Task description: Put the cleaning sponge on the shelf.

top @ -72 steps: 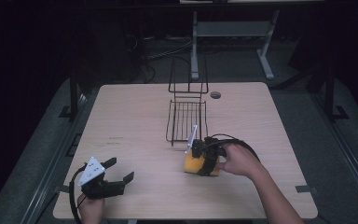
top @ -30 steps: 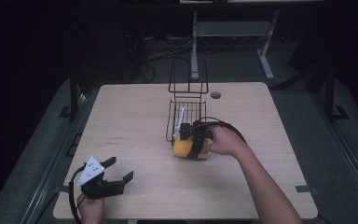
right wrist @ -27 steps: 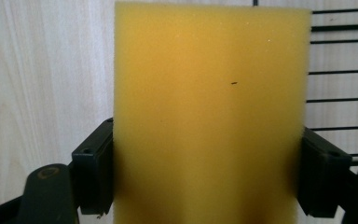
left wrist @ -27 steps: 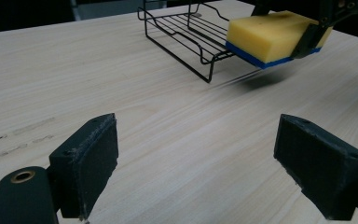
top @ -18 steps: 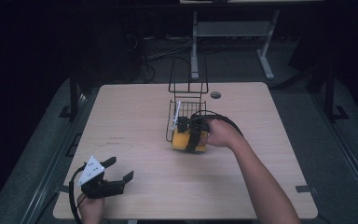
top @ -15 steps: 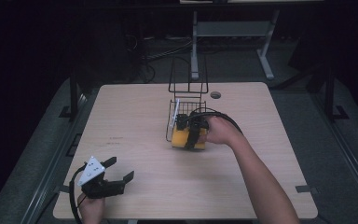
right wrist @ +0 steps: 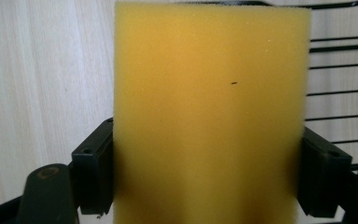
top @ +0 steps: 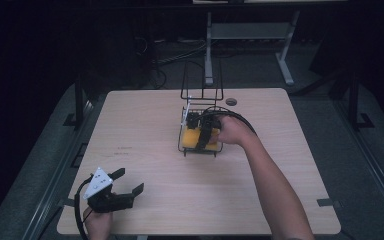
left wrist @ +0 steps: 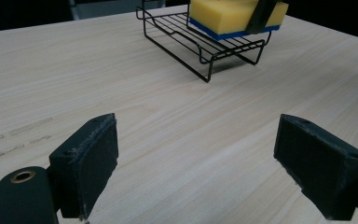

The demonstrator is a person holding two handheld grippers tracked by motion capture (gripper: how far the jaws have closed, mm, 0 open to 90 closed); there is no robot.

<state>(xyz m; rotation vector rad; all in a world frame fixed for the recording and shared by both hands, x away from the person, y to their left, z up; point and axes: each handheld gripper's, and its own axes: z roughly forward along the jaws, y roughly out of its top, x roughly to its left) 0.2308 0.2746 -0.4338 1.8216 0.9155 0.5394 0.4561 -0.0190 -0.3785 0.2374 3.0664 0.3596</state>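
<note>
I've got my right gripper (top: 196, 136) clamped across the sides of the soft yellow foam sponge with the blue underside (right wrist: 209, 116), over the black wire rack (left wrist: 200, 46) mid-tabletop (top: 145, 130) — light, squashy, so gentle grip — left gripper (left wrist: 209, 177) fingers apart, idle near-left.

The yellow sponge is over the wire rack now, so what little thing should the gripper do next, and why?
Probably lower it a touch and open the jaws. The right gripper is shut on the sponge, which sits over the wire rack; in the left gripper view its blue underside looks at or just above the wires. The left gripper rests open, far off.
</note>
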